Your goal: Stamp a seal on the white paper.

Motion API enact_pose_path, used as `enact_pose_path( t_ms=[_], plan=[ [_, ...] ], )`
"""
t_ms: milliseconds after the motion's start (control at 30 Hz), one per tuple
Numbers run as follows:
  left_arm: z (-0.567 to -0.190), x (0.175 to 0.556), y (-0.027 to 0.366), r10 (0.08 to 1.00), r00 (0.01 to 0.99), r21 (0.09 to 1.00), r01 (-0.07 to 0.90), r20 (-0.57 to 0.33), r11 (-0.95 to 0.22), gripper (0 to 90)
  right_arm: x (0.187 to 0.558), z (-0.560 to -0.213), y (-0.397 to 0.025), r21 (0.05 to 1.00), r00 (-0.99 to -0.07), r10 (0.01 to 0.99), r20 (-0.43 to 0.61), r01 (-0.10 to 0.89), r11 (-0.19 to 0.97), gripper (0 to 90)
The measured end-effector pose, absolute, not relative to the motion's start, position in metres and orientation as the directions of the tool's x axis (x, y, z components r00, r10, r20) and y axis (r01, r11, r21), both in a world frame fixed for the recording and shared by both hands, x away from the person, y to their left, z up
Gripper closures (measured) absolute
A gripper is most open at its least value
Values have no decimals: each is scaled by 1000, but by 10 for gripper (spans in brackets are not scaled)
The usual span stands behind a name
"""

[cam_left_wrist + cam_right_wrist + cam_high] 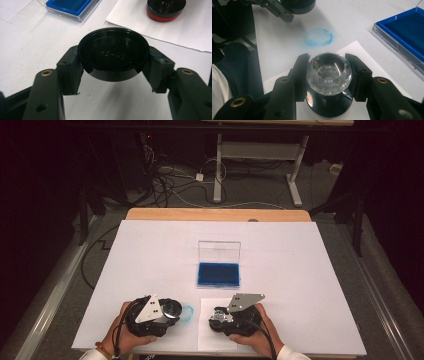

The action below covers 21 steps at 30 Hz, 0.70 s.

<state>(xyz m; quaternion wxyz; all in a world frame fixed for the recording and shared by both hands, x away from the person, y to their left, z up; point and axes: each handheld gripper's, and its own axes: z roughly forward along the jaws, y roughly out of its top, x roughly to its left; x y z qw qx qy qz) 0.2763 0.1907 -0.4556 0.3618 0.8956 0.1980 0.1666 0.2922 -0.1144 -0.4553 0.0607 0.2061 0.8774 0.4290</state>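
Observation:
A black round cap (113, 53) lies flat between the jaws of my left gripper (114, 65), which is shut on its rim just above the table. In the high view this gripper (172, 310) is at the front left. My right gripper (329, 75) is shut on the clear faceted knob of a stamp (329, 71), whose black base stands on a white paper sheet (362, 57). The stamp (165, 8) has a red ring at its foot. In the high view the right gripper (218, 316) is over the paper (212, 340) at the front centre.
A blue ink pad (218, 274) in a clear case with its lid raised sits mid-table, beyond both grippers. A round blue ink smudge (319, 37) marks the white table cover between the grippers. The table's front edge lies just under the hands.

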Motion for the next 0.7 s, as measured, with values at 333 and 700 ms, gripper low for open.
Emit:
enact_pose_path(
  t_ms=[333, 700],
  plan=[
    [-455, 279, 192, 475, 866, 722, 230, 153, -652, 366, 292, -452, -113, 769, -910, 409, 71, 311, 558, 573],
    [-455, 282, 193, 472, 869, 727, 228, 148, -648, 366, 290, -418, -125, 847, -912, 409, 32, 242, 474, 573]
  ],
)
